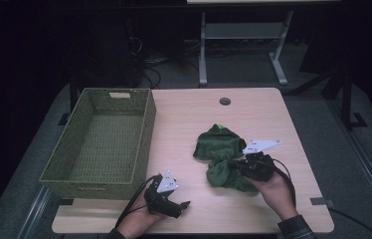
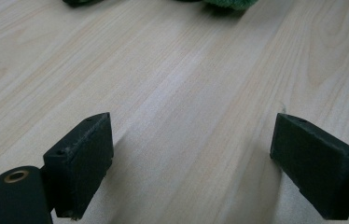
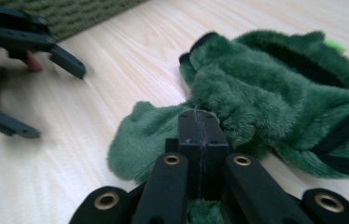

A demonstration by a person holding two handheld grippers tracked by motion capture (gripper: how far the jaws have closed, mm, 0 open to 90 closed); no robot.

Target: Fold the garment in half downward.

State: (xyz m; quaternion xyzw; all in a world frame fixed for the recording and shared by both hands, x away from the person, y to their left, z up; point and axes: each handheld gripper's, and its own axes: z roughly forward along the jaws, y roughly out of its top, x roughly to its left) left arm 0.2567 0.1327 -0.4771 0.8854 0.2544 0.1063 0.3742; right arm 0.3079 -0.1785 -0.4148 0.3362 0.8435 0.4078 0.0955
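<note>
At about nine o'clock on the surface (image 1: 184,112) stands the woven basket (image 1: 102,142), with nothing inside it. At six o'clock the left gripper (image 1: 174,205) hovers low over bare wood, its jaws spread wide and holding nothing. Toward three o'clock lies the green fleece garment (image 1: 219,149), crumpled, well apart from the basket. The right gripper (image 3: 199,140) has its jaws pressed together, pinching a fold at the garment's near edge. By my judgement the work has barely begun: the garment is gripped but unlifted, and any carry to the basket remains.
</note>
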